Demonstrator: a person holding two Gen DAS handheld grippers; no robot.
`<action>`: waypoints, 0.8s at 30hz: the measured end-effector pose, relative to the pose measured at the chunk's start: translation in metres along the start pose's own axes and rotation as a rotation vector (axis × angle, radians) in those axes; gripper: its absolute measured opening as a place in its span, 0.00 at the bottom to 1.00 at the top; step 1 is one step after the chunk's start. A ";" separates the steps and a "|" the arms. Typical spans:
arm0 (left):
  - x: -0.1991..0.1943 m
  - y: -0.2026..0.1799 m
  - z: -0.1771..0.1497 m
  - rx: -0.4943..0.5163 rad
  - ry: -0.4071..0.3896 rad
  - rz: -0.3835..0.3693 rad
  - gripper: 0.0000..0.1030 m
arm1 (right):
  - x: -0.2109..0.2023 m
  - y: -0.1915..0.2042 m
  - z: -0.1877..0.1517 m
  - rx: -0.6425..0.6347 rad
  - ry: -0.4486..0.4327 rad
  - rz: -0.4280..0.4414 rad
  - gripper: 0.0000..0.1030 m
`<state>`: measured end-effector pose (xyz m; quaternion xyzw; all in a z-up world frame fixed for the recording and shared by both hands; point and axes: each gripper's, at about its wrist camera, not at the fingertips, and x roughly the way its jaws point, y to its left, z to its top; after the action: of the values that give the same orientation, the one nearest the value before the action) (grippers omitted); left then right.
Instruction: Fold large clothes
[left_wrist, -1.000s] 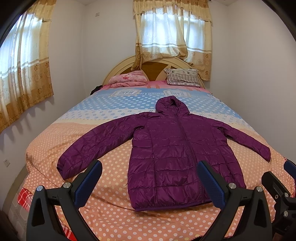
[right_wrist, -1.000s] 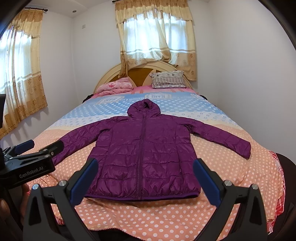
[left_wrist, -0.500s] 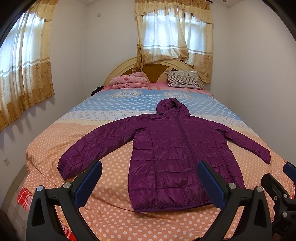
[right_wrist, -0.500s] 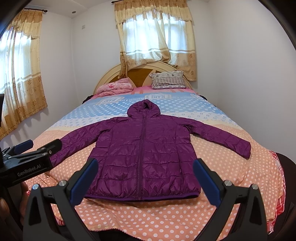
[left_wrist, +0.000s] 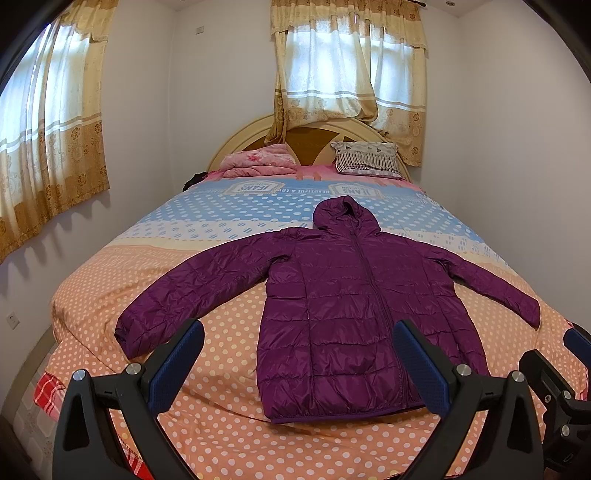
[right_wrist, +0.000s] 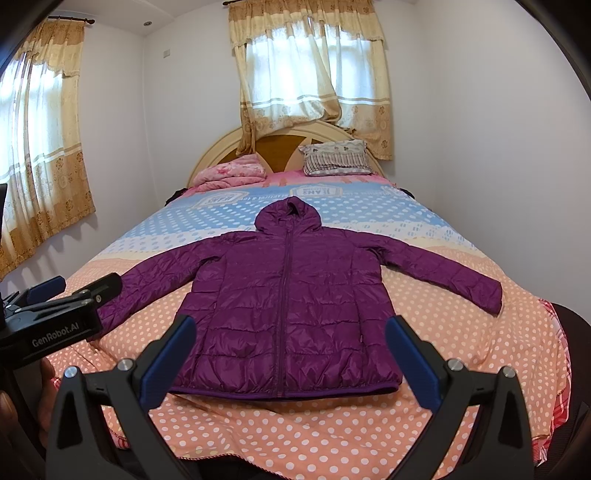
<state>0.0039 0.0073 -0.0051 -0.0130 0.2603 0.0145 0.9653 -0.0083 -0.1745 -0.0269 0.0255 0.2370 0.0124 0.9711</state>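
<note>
Jacket: a purple quilted hooded jacket (right_wrist: 288, 306) lies flat on the bed, front side up and zipped; the hood points to the headboard, the hem is near the foot edge; both sleeves are spread out to the sides
Left gripper: the left gripper (left_wrist: 297, 363) is above the foot of the bed with its fingers wide apart and nothing between them; the blue pads (left_wrist: 177, 365) touch nothing; in the right wrist view its black body shows the white writing "GenRobot.AI"
Right gripper: the right gripper (right_wrist: 290, 358) is also spread wide and holds nothing; it hangs before the jacket hem
Bed cover: a bed cover (right_wrist: 332, 428) with white dots, orange near, blue far; upside-down print reads "JEANS" and "BEAUTIFUL & LOV"
Far end: a pink folded blanket (left_wrist: 258, 164) and a striped pillow (left_wrist: 365, 158) against the rounded headboard (right_wrist: 221, 147)
Windows: yellow curtains (right_wrist: 314, 62) with floral borders
</note>
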 end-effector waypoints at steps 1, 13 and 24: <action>0.000 0.000 0.000 -0.001 0.000 0.000 0.99 | 0.000 0.001 -0.001 -0.001 0.000 -0.001 1.00; 0.000 0.001 0.000 -0.003 -0.003 0.003 0.99 | 0.001 0.001 -0.002 0.002 0.005 0.002 1.00; 0.000 0.001 0.000 -0.004 -0.003 0.002 0.99 | 0.004 0.003 -0.007 0.001 0.011 0.008 1.00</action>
<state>0.0041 0.0087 -0.0049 -0.0146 0.2587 0.0163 0.9657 -0.0076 -0.1706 -0.0349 0.0268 0.2421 0.0164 0.9697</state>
